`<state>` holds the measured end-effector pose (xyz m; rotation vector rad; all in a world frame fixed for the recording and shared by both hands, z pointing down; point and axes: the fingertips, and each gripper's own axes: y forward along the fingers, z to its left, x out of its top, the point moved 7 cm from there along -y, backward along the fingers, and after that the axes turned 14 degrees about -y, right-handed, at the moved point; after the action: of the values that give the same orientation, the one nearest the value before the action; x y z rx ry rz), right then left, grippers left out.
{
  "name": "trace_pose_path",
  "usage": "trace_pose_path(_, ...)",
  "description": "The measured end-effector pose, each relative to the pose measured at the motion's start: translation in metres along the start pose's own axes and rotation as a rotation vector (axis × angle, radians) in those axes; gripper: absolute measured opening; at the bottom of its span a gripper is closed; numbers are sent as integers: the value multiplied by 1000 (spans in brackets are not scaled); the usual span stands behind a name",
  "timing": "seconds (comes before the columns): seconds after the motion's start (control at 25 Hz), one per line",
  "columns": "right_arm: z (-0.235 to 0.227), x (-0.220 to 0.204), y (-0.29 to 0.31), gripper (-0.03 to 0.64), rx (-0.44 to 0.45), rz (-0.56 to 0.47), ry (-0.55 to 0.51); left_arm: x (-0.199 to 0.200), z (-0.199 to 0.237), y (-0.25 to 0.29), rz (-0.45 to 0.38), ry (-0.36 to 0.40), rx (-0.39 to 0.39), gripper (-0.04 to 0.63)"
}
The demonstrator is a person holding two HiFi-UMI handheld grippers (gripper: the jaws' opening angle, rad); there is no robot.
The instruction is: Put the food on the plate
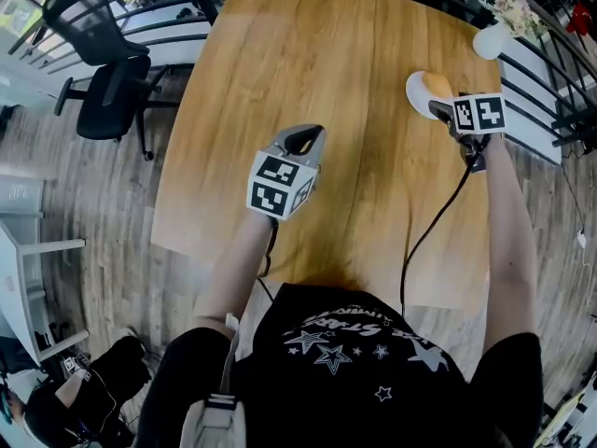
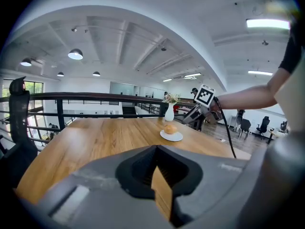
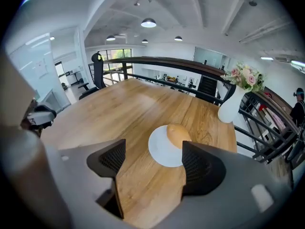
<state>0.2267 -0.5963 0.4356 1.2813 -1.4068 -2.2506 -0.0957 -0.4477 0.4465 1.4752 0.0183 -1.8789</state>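
Right gripper (image 3: 153,155) above plate (image 3: 159,152), perhaps bread (image 3: 178,135)

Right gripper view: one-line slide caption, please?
Open right gripper hovers empty above the wooden table, the bread roll resting on the white plate below, a flower vase beyond.

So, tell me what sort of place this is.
Most likely an open-plan office on an upper level or mezzanine: a wooden table stands beside a black railing, a black office chair sits nearby, and pendant lamps hang from a high white ceiling.
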Motion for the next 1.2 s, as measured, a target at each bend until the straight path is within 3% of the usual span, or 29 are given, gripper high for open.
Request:
trace_pose_path(0.64, 100, -44, -103, 314, 132, -250, 0, -24, -84, -69, -46, 31, -14, 2)
trace_pose_path(0.96, 169, -103, -147, 298, 180, -311, -72, -59, -133, -115, -63, 45, -11, 2)
trace_pose_path(1.2, 235, -156, -193, 250, 162, -405, -33, -108, -174, -171, -65, 70, -30, 2)
